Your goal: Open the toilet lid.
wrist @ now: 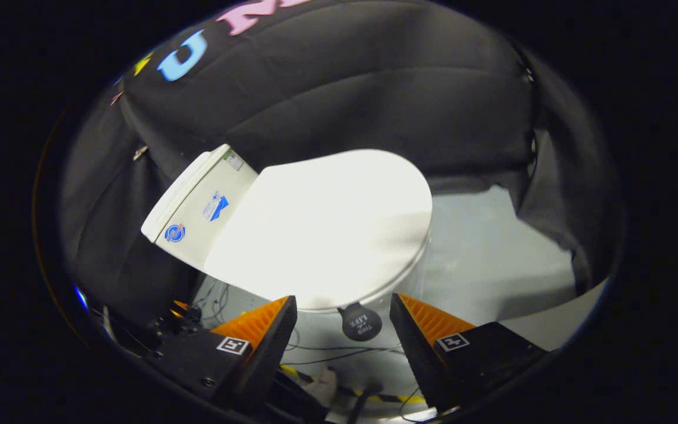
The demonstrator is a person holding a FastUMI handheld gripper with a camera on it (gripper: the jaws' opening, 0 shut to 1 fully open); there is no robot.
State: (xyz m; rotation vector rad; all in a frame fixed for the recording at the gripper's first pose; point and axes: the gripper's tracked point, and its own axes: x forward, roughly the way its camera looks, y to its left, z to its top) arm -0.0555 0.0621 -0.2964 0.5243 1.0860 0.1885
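Black tab (361, 321) hangs from the lid's front rim, between the spread fingers of the gripper (344, 321), untouched. Lid (327, 224) lies closed just ahead, tank (198, 203) beyond. Risk: fingers closing short of the tab miss it; a shallow pinch slips during lifting.

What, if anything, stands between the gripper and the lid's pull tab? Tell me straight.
Nothing visible does. The gripper is open, and the dark round tab hanging from the front edge of the closed toilet lid sits in the gap between the fingers. Cables lie on the floor below, out of the path.
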